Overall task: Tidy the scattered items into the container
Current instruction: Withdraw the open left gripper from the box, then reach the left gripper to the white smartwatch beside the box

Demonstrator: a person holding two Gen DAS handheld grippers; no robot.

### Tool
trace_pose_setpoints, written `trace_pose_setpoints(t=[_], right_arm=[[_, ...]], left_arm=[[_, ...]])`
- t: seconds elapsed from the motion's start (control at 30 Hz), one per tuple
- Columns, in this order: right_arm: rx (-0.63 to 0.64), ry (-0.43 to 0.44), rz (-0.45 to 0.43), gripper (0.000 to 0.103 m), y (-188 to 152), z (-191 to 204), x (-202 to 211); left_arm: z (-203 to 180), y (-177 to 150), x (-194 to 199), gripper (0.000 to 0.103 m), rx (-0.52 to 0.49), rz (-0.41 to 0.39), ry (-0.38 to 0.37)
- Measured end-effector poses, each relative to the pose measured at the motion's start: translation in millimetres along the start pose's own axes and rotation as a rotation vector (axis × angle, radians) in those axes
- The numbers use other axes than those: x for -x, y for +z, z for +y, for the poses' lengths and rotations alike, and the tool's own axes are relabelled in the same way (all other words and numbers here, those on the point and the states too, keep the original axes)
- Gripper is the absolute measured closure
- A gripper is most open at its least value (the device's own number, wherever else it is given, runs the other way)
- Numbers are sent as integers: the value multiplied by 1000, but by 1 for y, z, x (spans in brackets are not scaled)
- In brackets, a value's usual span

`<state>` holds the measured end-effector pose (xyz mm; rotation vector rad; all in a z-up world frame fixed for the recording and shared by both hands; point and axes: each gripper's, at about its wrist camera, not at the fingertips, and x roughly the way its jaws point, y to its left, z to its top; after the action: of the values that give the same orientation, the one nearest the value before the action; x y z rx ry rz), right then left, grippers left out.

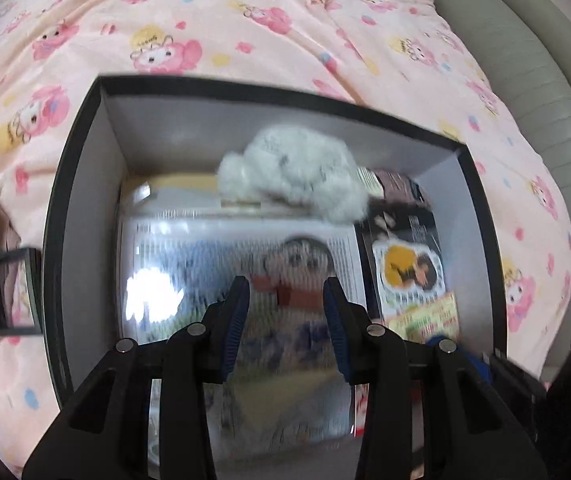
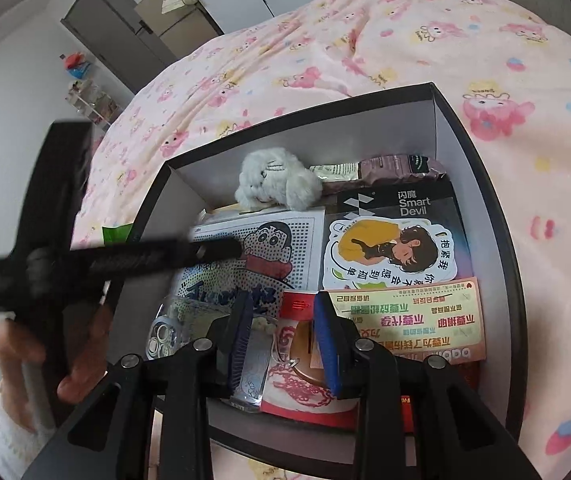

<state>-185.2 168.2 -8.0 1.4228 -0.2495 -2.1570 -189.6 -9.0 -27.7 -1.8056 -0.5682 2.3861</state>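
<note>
So there's a bed with a pink cartoon-print blanket (image 1: 213, 32) spread over it, running out past both tongs on every side. Sitting on it, right under both tongs, is a black box with white inner walls (image 1: 85, 184), and that's the container.

Biggest thing inside is a cartoon-boy dotted print in a shiny sleeve (image 2: 269, 240), directly below the left tongs (image 1: 285, 300). Those are parted with nothing between the pads. Beside it, just ahead of the right tongs (image 2: 283, 316), lies a black Smart Devil pack (image 2: 413, 204) with a sticker of a girl in yellow (image 2: 385, 256) on top, and an orange card with Chinese text (image 2: 413, 320) right next to the right-hand pad.

A fluffy grey-white plush (image 2: 273, 180) sits at the far wall, beyond both tongs. A clear phone case (image 2: 165, 332) is left of the right tongs. The right tongs hang open over a red-and-white patterned packet (image 2: 301, 392), not pinching it.

Outside the box, left of the left tongs, a small black-framed picture (image 1: 13, 292) lies on the blanket.
</note>
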Motion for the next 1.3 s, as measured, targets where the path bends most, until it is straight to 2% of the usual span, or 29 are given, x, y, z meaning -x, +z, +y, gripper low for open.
trace_pose_setpoints(t=[0.1, 0.3, 0.43, 0.57, 0.7, 0.8, 0.93, 1.07, 1.2, 1.3], right_arm=[[-8, -1, -11, 75, 2, -3, 1], [-29, -31, -43, 75, 4, -6, 7], [24, -64, -86, 75, -4, 11, 20], [89, -67, -131, 75, -25, 33, 37], [70, -35, -169, 74, -53, 44, 47], [72, -7, -153, 74, -71, 57, 43], [139, 0, -125, 74, -86, 86, 34], [191, 13, -114, 74, -93, 114, 25], [211, 52, -92, 74, -94, 142, 9], [169, 100, -48, 74, -94, 154, -15]], left_arm=[[-3, -6, 6, 64, -2, -20, -62], [-8, -45, 33, 64, -41, -71, -145], [-12, -70, 58, 61, -51, -137, -221], [-19, -89, 73, 61, -82, -158, -256], [-15, -112, 87, 60, -121, -165, -249], [-5, -130, 97, 60, -152, -169, -208], [17, -145, 106, 60, -159, -170, -188], [47, -154, 119, 60, -118, -188, -205], [84, -156, 127, 60, -19, -197, -226], [114, -153, 125, 58, 57, -199, -185]])
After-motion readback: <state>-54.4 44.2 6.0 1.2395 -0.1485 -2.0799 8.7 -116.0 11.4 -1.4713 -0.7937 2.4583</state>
